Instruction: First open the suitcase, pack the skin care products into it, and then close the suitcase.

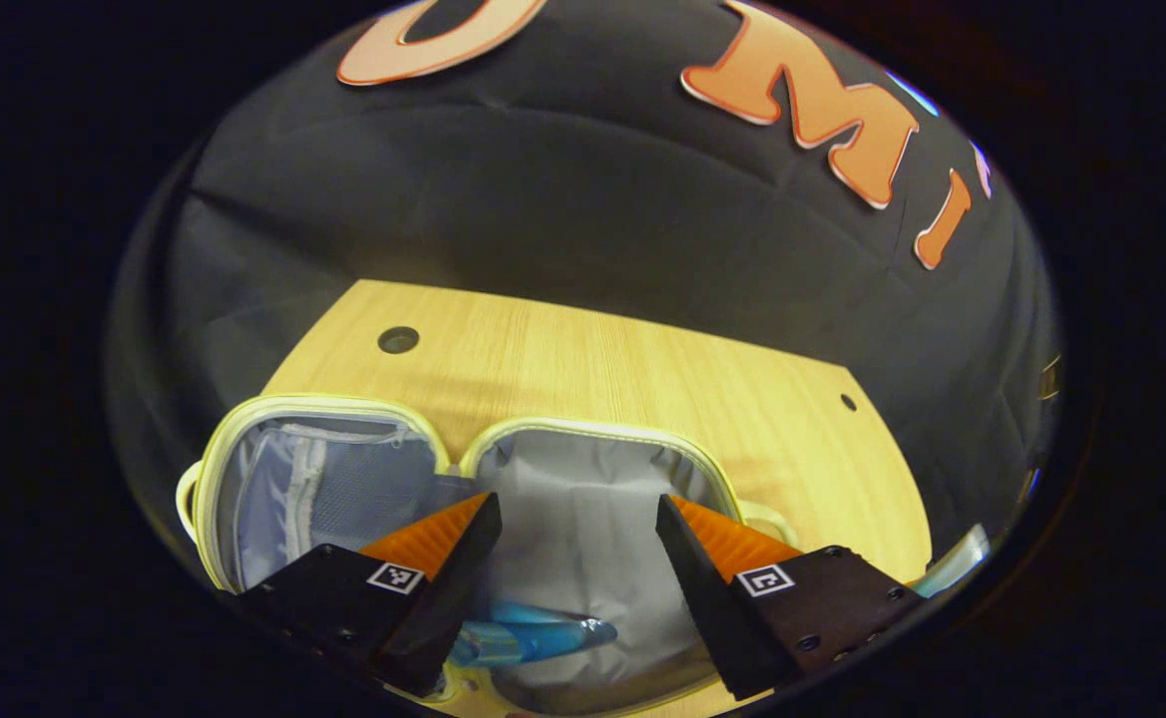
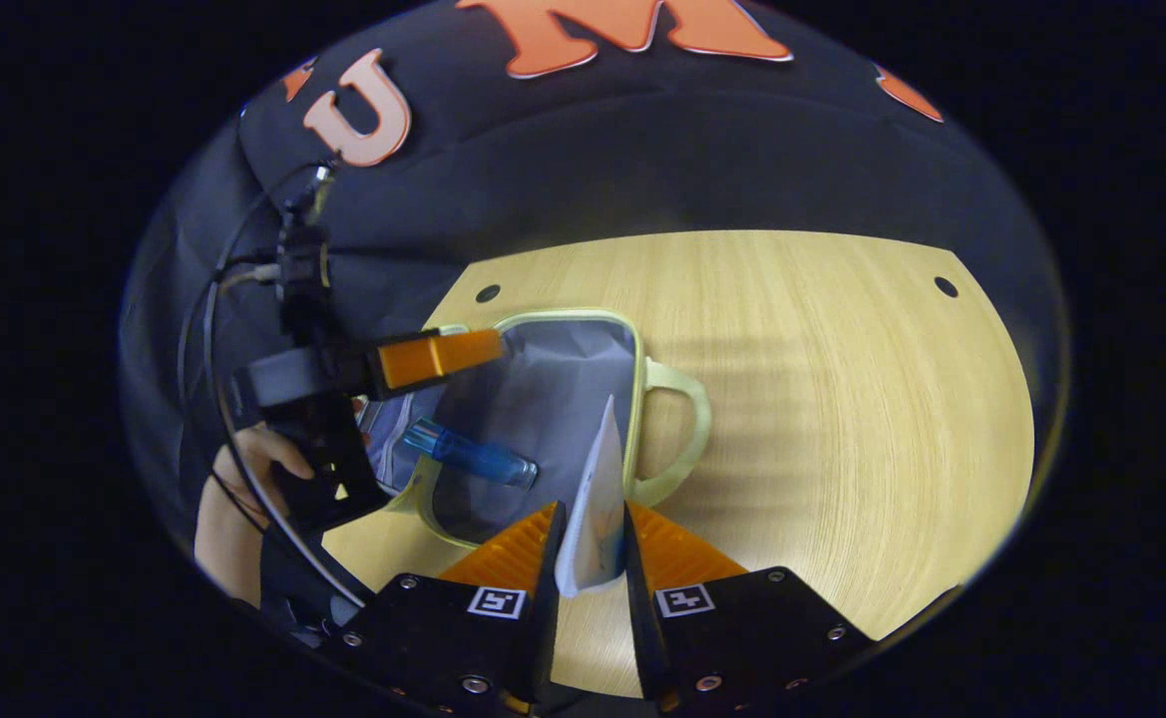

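A small suitcase (image 1: pixel 702 469) with a pale yellow rim and grey lining lies wide open on the wooden table (image 1: pixel 642 369). A blue bottle (image 1: pixel 533 638) rests on its side in the right half. My left gripper (image 1: pixel 578 524) hovers open just above that half, nothing between its fingers. In the right gripper view the open suitcase (image 2: pixel 632 369) shows its yellow handle (image 2: pixel 682 429), with the blue bottle (image 2: pixel 473 457) inside. My right gripper (image 2: pixel 590 538) is shut on a white sachet (image 2: pixel 597 499), held upright at the case's near rim. The left gripper (image 2: pixel 423 359) and a hand (image 2: pixel 243 469) hover over the case.
The left half of the suitcase has a zipped mesh pocket (image 1: pixel 323 479). The tabletop (image 2: pixel 842 399) to the right of the case is bare wood with small holes (image 2: pixel 945 286). Cables (image 2: pixel 213 329) hang beside the left gripper. The black cloth wall stands behind the table.
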